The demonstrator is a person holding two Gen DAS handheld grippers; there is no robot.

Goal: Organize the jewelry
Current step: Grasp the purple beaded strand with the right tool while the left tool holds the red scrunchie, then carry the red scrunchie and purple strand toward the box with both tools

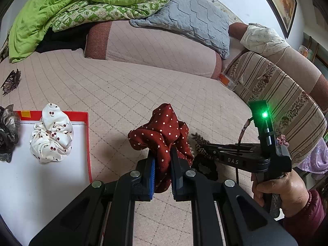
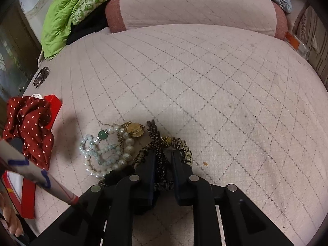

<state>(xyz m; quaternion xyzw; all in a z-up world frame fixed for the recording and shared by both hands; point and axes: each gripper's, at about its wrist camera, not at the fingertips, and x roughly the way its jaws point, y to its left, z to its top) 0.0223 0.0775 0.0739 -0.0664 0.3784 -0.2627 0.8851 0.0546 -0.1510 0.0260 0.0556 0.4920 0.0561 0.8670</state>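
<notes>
Red dotted scrunchie point(image 1: 164, 135) pinched in left tool point(image 1: 163, 164)

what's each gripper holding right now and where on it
Left gripper pinches the red dotted scrunchie by its lower fold. Right gripper is shut on the dark beaded clip near its middle.

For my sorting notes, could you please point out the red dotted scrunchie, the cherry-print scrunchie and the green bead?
Red dotted scrunchie point(image 1: 164, 131), left wrist view, upper folds.
Cherry-print scrunchie point(image 1: 52, 134), left wrist view, centre.
Green bead point(image 2: 102, 134), right wrist view, face.

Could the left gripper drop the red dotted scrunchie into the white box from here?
Probably yes: left gripper grips the red scrunchie, and the white box beside it shows bare floor near the cherry scrunchie.
</notes>
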